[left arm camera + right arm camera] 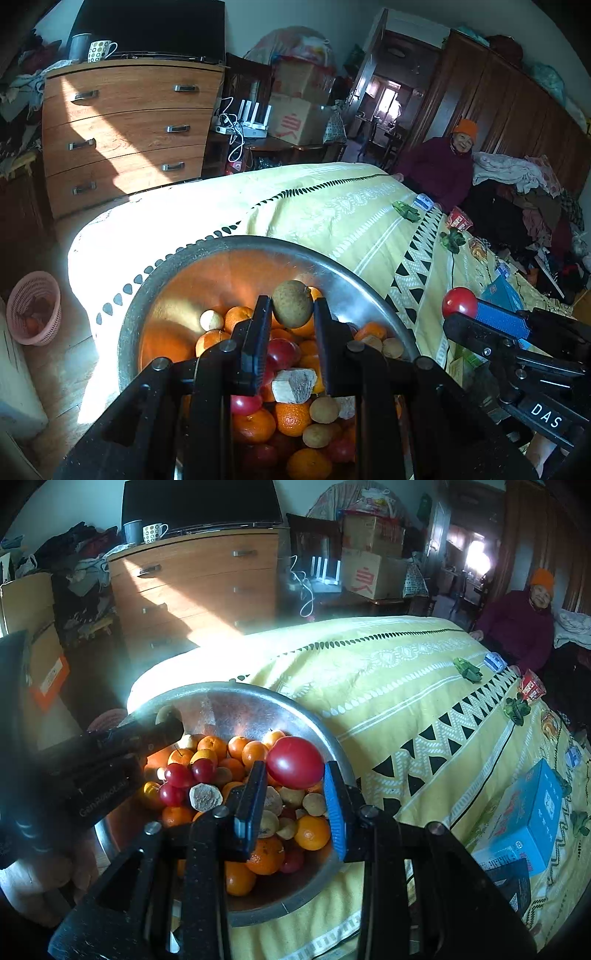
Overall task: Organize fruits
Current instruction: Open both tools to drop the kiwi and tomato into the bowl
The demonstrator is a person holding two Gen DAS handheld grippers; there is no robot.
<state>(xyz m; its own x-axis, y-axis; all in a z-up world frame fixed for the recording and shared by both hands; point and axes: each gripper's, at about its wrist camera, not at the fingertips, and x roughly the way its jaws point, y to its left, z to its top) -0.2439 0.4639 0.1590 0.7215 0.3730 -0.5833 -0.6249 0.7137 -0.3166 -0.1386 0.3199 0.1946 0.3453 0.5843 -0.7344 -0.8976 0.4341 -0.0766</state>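
Ahead of and beneath both grippers, a table under a yellow patterned cloth (406,672), stretching off toward a seated person in an orange hat (443,162) at the far end. Directly below the fingers, at the near edge of that cloth, a wide metal bowl (354,280) heaped with fruit: oranges (312,832), small red fruits (179,775), brownish round ones (324,410) and a pale cut chunk (295,386).

To the right of the right gripper, on the cloth, a blue box (528,819); farther ahead along the same side, small packets and green clumps, too small to tell apart.

Left gripper (291,314) clamped on a brownish-green round fruit (292,303), pinched between the two black fingers and lifted clear above the pile, over the middle of the bowl. Seen from the right wrist, only a blurred dark shape over the bowl's left rim.

Right gripper (295,775) gripping a red tomato-like fruit (294,762) between a black finger and a blue-padded one (336,808), held above the bowl's right half. From the left wrist view, the same red fruit off to the right of the left gripper, past the bowl's rim.
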